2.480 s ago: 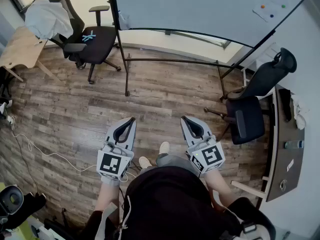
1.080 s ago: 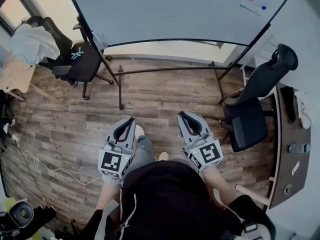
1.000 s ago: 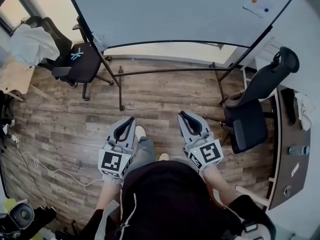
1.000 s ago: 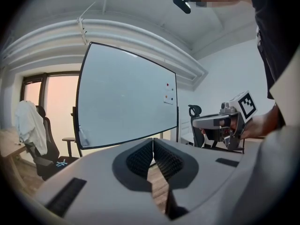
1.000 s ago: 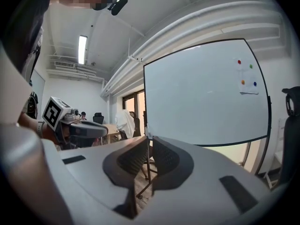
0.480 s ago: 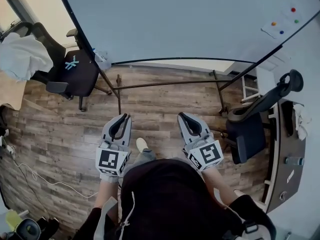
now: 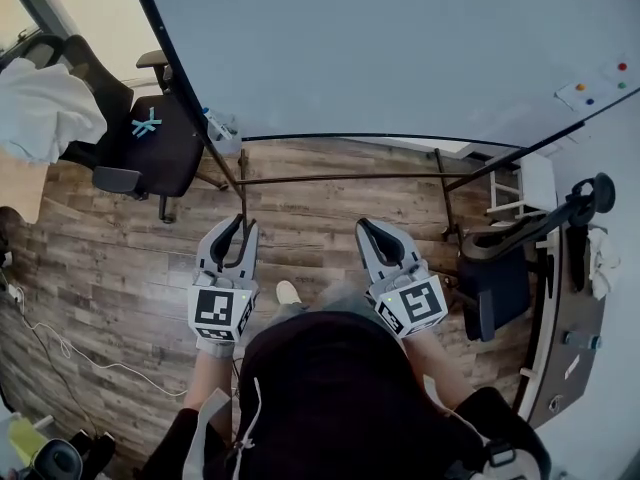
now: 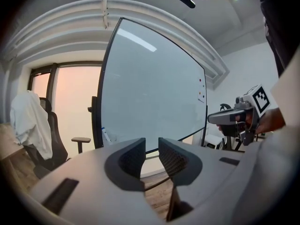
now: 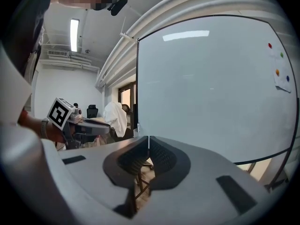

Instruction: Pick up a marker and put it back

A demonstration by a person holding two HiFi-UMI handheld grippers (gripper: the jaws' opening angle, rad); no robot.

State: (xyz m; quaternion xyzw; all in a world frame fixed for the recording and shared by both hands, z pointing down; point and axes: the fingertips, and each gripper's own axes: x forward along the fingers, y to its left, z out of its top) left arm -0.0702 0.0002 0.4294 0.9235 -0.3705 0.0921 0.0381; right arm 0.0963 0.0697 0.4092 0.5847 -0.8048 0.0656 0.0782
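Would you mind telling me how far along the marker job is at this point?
Done: nothing yet. What looks like the marker sits untouched at the lower left corner of the whiteboard.
In hand: the left gripper has just been opening its jaws, with nothing between them. The right gripper is shut and empty. Both point towards the board.
Left: reach the marker, grip it, lift it and put it back.

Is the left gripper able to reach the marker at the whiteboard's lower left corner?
Probably yes, once carried nearer: the left gripper, whose jaws have just been opening with nothing between them, points toward the marker, and open air lies between.
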